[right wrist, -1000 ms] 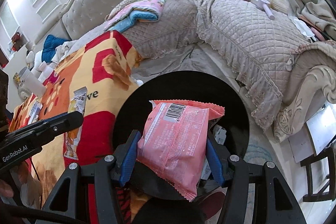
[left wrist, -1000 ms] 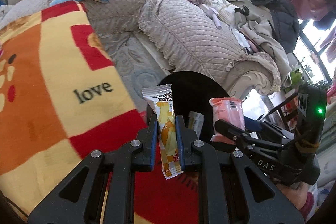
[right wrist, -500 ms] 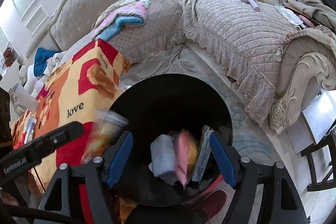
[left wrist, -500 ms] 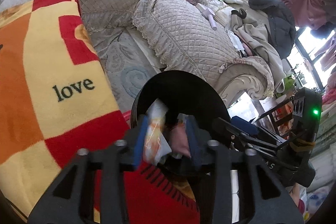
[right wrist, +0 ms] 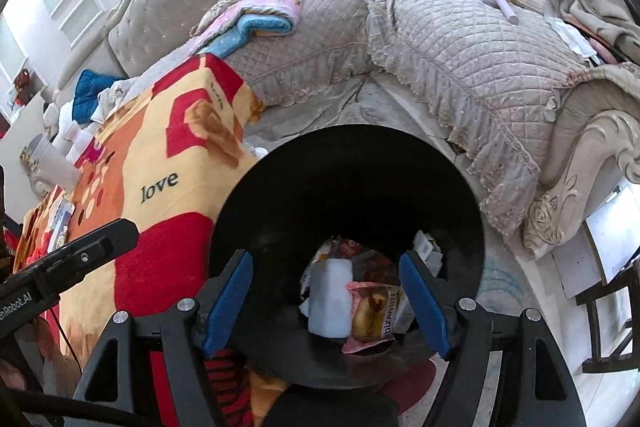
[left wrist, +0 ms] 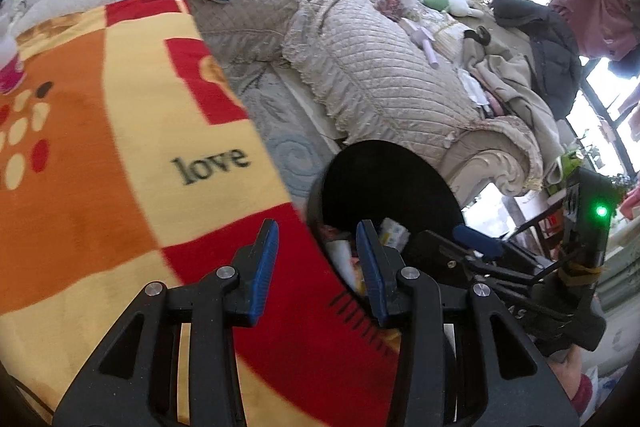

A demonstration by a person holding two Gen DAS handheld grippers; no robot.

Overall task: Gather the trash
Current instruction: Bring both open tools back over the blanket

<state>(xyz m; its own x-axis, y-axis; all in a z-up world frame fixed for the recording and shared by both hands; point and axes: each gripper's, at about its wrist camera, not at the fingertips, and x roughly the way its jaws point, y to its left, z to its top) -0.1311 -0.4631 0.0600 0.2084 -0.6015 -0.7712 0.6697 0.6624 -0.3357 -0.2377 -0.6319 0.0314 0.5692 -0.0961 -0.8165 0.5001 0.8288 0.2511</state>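
Note:
A round black trash bin stands on the floor beside the blanket-covered table; it also shows in the left wrist view. Several wrappers lie at its bottom, among them a pink and yellow snack packet and a white packet. My right gripper is open and empty right above the bin mouth. My left gripper is open and empty over the bin's left rim and the blanket edge. The right gripper shows in the left wrist view beside the bin.
An orange, yellow and red blanket printed "love" covers the table at left. A beige quilted sofa with folded towels, bags and clothes curves behind the bin. Bottles stand at the table's far end. A dark chair stands at right.
Both grippers opened and dropped their packets into the bin: the left the yellow snack packet, the right the pink packet. The left gripper then drew back to the left.

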